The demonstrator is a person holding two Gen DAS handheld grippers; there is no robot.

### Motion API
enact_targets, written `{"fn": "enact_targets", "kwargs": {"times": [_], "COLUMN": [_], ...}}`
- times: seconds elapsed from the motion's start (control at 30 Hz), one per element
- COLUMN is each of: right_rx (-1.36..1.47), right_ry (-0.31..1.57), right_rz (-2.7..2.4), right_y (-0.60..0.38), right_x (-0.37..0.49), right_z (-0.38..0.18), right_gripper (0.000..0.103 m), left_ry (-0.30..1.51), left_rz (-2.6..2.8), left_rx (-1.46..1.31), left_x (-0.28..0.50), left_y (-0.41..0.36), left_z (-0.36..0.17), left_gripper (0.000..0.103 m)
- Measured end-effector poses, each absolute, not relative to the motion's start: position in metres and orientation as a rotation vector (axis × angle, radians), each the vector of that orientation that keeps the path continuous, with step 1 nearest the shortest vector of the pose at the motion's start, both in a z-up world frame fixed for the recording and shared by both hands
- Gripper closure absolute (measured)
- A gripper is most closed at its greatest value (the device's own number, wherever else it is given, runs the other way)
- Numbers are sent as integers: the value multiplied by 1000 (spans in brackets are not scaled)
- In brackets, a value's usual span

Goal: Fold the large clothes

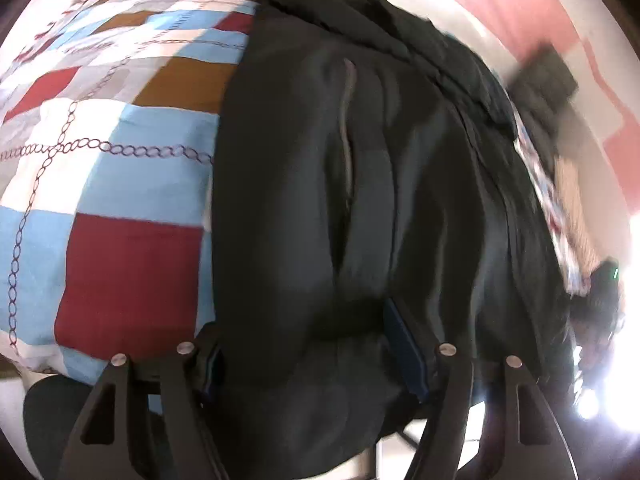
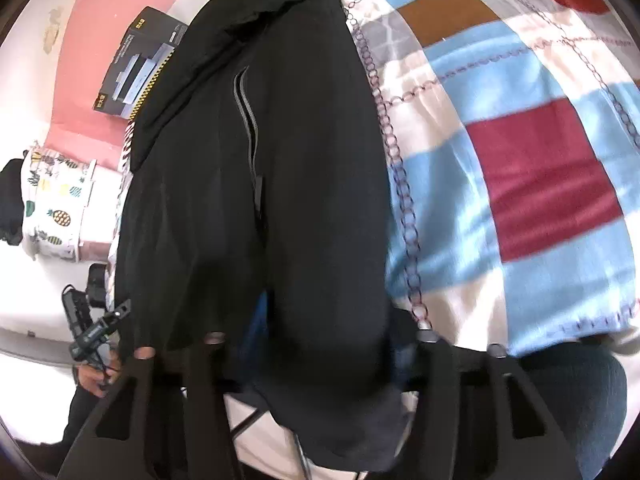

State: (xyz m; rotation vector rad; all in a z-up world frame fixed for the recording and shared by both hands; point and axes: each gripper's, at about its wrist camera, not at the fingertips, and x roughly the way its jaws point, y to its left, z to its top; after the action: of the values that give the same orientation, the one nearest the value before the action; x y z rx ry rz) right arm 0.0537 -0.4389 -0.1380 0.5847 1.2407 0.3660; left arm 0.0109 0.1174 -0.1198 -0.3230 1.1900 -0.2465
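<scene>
black jacket [image 1: 360,208] draped over patchwork quilt [image 1: 120,184] on bed, quilt at 9 o'clock in left view. left gripper [image 1: 312,344] fingers spread, jacket hem bunched between; right gripper [image 2: 320,344] likewise, clamping unclear.

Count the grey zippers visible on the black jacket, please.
1. A single grey zipper runs down the black jacket, which lies on the checkered blanket. More zippers may be hidden in folds or under the fabric.

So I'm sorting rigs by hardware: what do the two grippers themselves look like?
The left gripper has matte black fingers with triangular cut-outs, round silver screw heads and dark blue pads. The right gripper has the same black cut-out build, with blue visible at its pads. No markings or sleeves are visible.
</scene>
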Motion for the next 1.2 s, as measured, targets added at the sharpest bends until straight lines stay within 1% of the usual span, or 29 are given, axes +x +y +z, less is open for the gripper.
{"fn": "enact_targets", "kwargs": {"times": [0.1,0.13,0.17,0.23,0.27,0.33,0.5,0.63,0.87,0.97,1.1,1.2], "right_rx": [608,608,606,587,585,602,673,690,694,707,769,811], "right_ry": [1240,1243,1240,1213,1198,1156,1040,992,933,917,897,859], "right_rz": [369,366,369,386,390,390,398,404,429,438,440,451], "right_y": [-438,-436,-433,-428,-429,-434,-452,-448,-445,-450,-460,-464], "right_x": [54,56,56,54,53,51,44,48,35,30,42,56], "right_z": [-138,-137,-135,-121,-115,-100,-68,-51,-26,-19,-17,-6], "right_gripper": [69,72,77,79,80,81,83,84,86,86,86,86], "left_ry": [1210,1219,1223,1214,1197,1154,1005,919,846,829,826,801], "left_rz": [-225,-209,-200,-207,-213,-230,-269,-292,-315,-315,-296,-296], "left_rx": [-327,-342,-362,-406,-415,-427,-520,-584,-621,-645,-699,-716], "left_x": [13,15,18,15,13,8,2,10,6,-1,7,19], "left_y": [118,120,122,128,129,132,150,156,153,161,173,177], "left_z": [-121,-120,-118,-110,-104,-89,-44,-18,6,8,6,16], "left_gripper": [35,42,55,71,76,81,85,86,87,87,87,87]}}
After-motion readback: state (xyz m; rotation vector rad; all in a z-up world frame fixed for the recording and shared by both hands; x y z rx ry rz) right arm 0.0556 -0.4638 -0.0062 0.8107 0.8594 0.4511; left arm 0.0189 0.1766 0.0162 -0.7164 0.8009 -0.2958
